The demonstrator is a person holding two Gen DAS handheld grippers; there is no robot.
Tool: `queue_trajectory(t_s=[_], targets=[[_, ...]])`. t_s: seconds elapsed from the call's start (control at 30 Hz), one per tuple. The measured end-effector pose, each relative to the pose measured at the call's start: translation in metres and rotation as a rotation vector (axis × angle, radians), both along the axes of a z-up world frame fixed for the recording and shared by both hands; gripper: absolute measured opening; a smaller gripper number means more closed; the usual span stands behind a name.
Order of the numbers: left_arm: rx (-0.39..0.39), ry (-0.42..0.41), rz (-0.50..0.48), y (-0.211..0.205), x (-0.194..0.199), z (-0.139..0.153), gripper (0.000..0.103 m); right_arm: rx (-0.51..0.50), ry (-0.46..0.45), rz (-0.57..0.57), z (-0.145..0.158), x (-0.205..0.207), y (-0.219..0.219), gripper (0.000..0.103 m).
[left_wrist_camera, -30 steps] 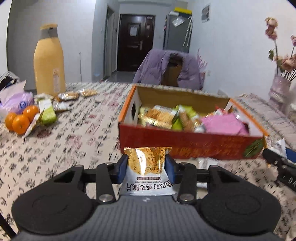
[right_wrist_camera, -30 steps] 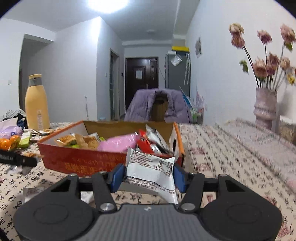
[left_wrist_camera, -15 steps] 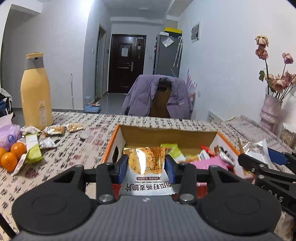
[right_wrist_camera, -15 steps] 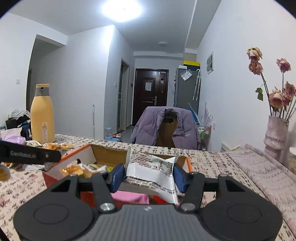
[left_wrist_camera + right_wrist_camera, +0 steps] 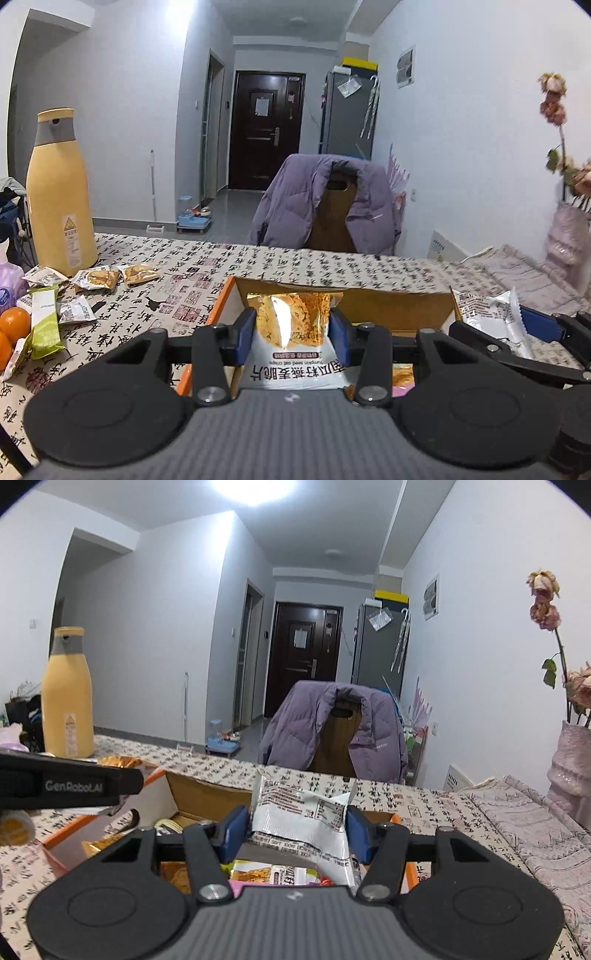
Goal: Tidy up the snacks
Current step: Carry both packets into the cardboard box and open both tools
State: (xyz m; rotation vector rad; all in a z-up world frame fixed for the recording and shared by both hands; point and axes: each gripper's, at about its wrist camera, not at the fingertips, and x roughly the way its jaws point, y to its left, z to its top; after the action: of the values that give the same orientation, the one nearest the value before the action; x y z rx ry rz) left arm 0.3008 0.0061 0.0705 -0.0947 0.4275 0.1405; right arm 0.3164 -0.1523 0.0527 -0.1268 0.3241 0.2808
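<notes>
My left gripper (image 5: 291, 338) is shut on a gold and white oat crisp packet (image 5: 293, 328) and holds it over the open orange cardboard box (image 5: 388, 301). My right gripper (image 5: 297, 830) is shut on a white snack packet (image 5: 301, 812) over the same box (image 5: 199, 797), which holds several snacks (image 5: 269, 875). The right gripper and its packet (image 5: 487, 317) also show at the right of the left wrist view. The left gripper's arm (image 5: 66, 786) crosses the left of the right wrist view.
Loose snack packets (image 5: 99, 277) and oranges (image 5: 13, 323) lie on the patterned tablecloth at the left, beside a tall yellow bottle (image 5: 59, 199). A vase with dried flowers (image 5: 570, 760) stands at the right. A chair with a purple jacket (image 5: 325, 206) is behind the table.
Both grippers have risen and moved forward with their packets, from in front of the box to above its opening.
</notes>
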Motion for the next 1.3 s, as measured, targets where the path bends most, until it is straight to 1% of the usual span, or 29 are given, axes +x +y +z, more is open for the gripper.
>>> queue_trajectory(t_s=[0.2, 0.4, 0.47, 0.53, 0.57, 0.6, 0.63, 0.67, 0.7, 0.73, 0.9, 1.03, 1.3], targets=[[0.007, 0.035, 0.017, 0.005, 0.021, -0.017, 0.043, -0.022, 0.049, -0.026, -0.016, 0.023, 0.008, 0.056], [0.006, 0.054, 0.014, 0.007, 0.026, -0.026, 0.044, -0.02, 0.092, -0.043, -0.029, 0.033, 0.006, 0.057], [-0.001, 0.051, 0.014, 0.009, 0.025, -0.026, 0.047, -0.007, 0.098, -0.043, -0.029, 0.033, 0.003, 0.064], [-0.012, 0.041, 0.007, 0.01, 0.021, -0.025, 0.053, 0.018, 0.108, -0.031, -0.028, 0.031, -0.001, 0.07], [-0.01, 0.035, 0.007, 0.011, 0.02, -0.024, 0.062, 0.032, 0.112, -0.025, -0.027, 0.03, -0.003, 0.075], [-0.012, 0.025, 0.006, 0.012, 0.017, -0.022, 0.077, 0.047, 0.118, -0.022, -0.026, 0.029, -0.006, 0.08], [-0.019, 0.011, 0.009, 0.013, 0.014, -0.02, 0.084, 0.058, 0.123, -0.023, -0.025, 0.028, -0.008, 0.092], [-0.022, -0.001, 0.016, 0.014, 0.011, -0.019, 0.093, 0.071, 0.128, -0.02, -0.025, 0.027, -0.01, 0.101], [-0.026, -0.014, 0.02, 0.015, 0.007, -0.017, 0.1, 0.08, 0.132, -0.017, -0.025, 0.026, -0.012, 0.103], [-0.033, -0.025, 0.02, 0.016, 0.004, -0.015, 0.103, 0.087, 0.136, -0.018, -0.025, 0.025, -0.013, 0.103], [-0.027, -0.032, 0.026, 0.016, -0.005, -0.01, 0.103, 0.089, 0.15, -0.035, -0.023, 0.021, -0.017, 0.103], [-0.032, -0.04, 0.027, 0.016, -0.015, -0.006, 0.103, 0.082, 0.142, -0.048, -0.019, 0.014, -0.02, 0.103], [-0.045, -0.07, -0.001, 0.016, -0.05, 0.004, 0.103, 0.1, 0.121, -0.052, -0.006, -0.021, -0.033, 0.103]])
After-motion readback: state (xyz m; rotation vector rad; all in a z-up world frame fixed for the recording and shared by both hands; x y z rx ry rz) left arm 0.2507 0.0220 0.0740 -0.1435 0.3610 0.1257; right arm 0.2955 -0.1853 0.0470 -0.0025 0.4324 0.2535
